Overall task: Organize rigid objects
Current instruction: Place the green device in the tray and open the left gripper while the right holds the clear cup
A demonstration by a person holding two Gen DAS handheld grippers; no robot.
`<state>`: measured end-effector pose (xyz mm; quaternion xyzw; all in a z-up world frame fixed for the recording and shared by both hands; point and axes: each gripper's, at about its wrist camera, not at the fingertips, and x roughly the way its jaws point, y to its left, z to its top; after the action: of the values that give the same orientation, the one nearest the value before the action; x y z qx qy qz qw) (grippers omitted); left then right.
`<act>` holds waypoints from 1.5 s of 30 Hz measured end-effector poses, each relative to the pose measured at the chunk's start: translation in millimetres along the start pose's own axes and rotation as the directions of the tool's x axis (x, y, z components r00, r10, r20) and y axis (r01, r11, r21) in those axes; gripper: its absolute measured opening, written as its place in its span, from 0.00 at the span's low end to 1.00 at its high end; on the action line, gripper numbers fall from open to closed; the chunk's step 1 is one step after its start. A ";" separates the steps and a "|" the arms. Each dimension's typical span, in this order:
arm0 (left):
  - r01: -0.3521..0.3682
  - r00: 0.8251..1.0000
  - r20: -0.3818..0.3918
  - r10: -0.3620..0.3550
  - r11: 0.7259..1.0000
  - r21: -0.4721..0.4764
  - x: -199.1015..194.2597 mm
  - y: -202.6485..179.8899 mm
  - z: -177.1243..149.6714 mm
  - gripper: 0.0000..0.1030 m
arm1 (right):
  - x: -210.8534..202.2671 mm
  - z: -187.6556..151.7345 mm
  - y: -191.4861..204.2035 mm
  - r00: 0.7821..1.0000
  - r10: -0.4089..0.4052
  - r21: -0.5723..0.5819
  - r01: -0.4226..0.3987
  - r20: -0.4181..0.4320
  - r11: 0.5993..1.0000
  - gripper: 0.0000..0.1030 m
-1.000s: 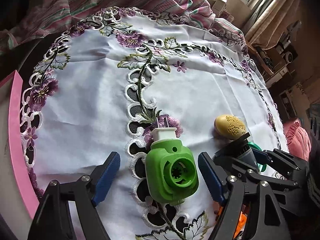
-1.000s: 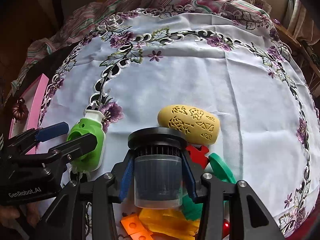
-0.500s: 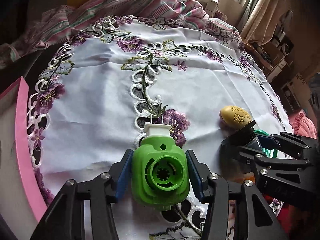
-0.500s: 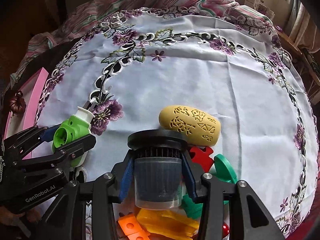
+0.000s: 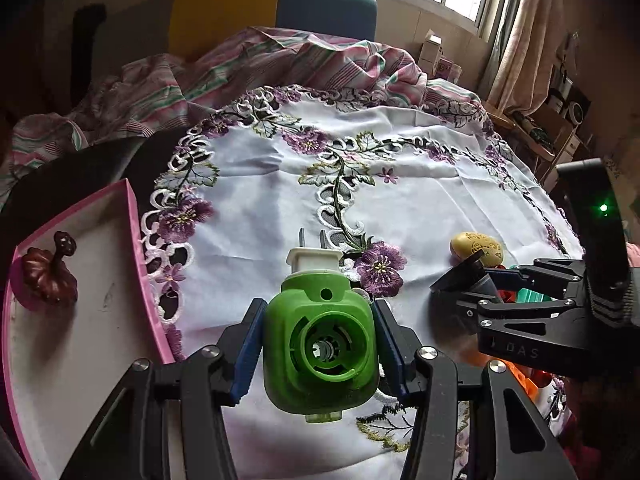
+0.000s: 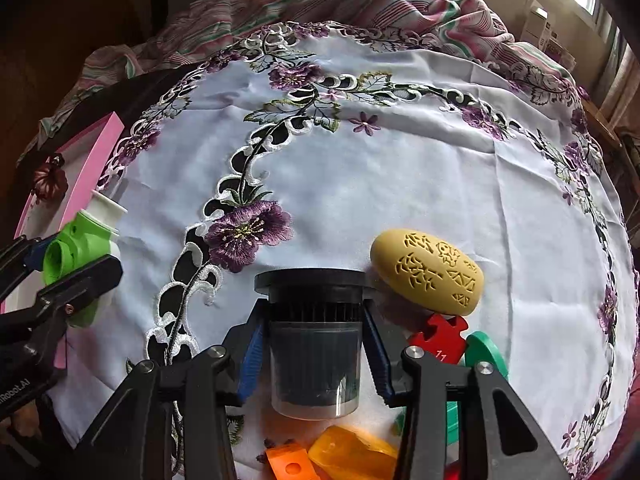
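My left gripper (image 5: 318, 344) is shut on a green plug-in device (image 5: 320, 344) with a white two-pin plug end, held above the embroidered white cloth (image 5: 400, 200). The same green device (image 6: 78, 256) shows at the left of the right wrist view, near the pink tray (image 6: 108, 140). My right gripper (image 6: 314, 352) is shut on a dark cylindrical cup (image 6: 314, 344) with a black ribbed lid, over the cloth. A yellow carved oval (image 6: 430, 276) lies just right of it.
The pink-rimmed tray (image 5: 134, 232) at the left holds a dark brown pumpkin ornament (image 5: 48, 272). Red (image 6: 442, 336), green (image 6: 486, 354) and orange pieces (image 6: 352, 452) lie near the front edge. A striped blanket (image 5: 260, 64) is bunched at the far side.
The left gripper's jaws closed on the green device and lifted it off the cloth, moving left toward the pink tray. The right gripper kept its hold on the dark cup and shifted slightly.
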<state>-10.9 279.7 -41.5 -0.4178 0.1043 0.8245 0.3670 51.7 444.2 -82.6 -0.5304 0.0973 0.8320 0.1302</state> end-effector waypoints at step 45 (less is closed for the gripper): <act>-0.259 0.963 -0.018 0.269 0.905 -0.337 -66.4 200.3 -53.9 0.51 | 9.8 -2.5 3.1 0.999 -0.051 -0.015 0.051 -0.006 0.999 0.43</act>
<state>-91.2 77.5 -51.6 -0.4442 0.0122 0.8782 0.1767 48.8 441.7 -92.5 -0.5362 0.0781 0.8275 0.1471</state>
